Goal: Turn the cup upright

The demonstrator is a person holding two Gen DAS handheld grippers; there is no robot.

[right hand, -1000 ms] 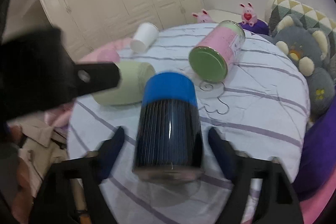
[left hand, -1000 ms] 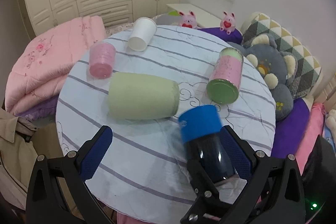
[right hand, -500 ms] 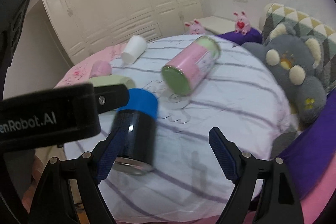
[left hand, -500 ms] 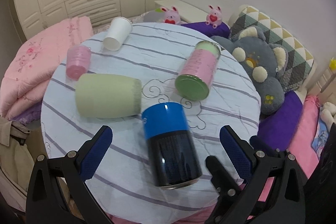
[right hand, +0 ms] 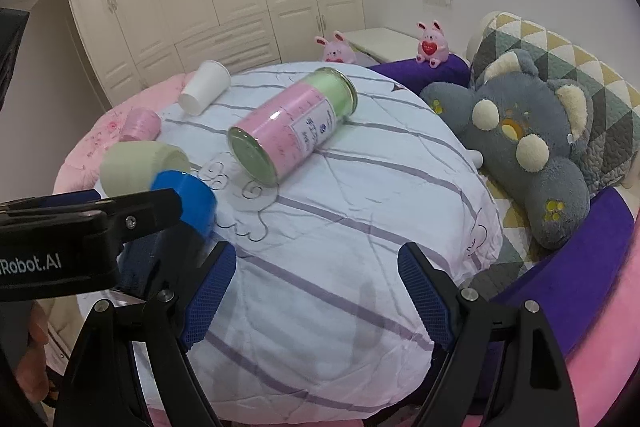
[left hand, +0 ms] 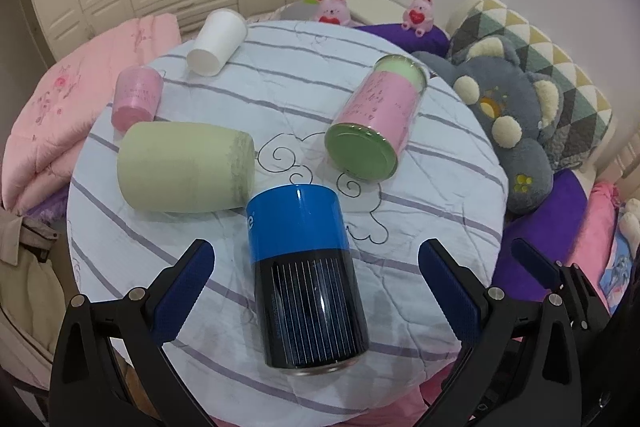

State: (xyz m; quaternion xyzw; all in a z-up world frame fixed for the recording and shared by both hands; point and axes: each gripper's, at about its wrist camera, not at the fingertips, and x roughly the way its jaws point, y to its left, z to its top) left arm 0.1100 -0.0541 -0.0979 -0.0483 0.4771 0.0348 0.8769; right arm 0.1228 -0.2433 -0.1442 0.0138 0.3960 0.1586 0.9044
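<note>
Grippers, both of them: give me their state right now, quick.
Left gripper: open, holding nothing; the blue and black cup sits between its fingers, untouched.
Right gripper: open, holding nothing, over the striped tablecloth.

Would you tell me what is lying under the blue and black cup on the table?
The blue and black cup rests on the white striped cloth covering the round table, between the open fingers of the left gripper. The cloth directly beneath the cup is hidden by its body.
</note>
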